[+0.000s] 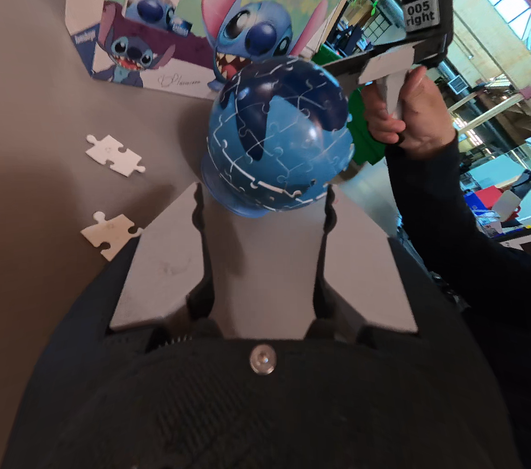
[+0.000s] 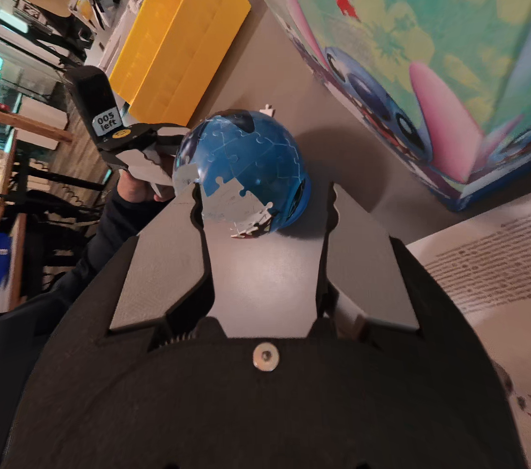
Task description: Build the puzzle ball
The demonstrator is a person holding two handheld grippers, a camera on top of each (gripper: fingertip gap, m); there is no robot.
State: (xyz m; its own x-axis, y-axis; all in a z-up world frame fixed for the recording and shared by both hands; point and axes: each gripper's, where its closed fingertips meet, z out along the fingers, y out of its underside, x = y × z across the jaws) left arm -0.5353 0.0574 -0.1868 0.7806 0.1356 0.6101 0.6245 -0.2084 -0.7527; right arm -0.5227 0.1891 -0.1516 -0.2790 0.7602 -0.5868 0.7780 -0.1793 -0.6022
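Observation:
The blue puzzle ball [image 1: 278, 136] sits tilted on a blue ring stand [image 1: 218, 193] on the grey table. In the right wrist view the ball [image 2: 244, 156] has a gap low on its near side, where white backs of pieces [image 2: 230, 202] show. My left gripper [image 1: 264, 196] is open, its tips at the ball's lower edge. My right gripper [image 2: 264, 196] is open, with the ball just beyond its tips. The right gripper also shows in the left wrist view [image 1: 339, 73], at the ball's upper right. The left gripper also shows in the right wrist view [image 2: 169, 156], at the ball's left side.
Two loose pieces [image 1: 115, 154] [image 1: 110, 233] lie white side up on the table, left of the ball. Another piece [image 2: 267, 110] lies behind the ball. The puzzle box [image 1: 201, 9] stands close behind. A yellow bin [image 2: 178, 38] and a printed sheet [image 2: 474, 268] flank the ball.

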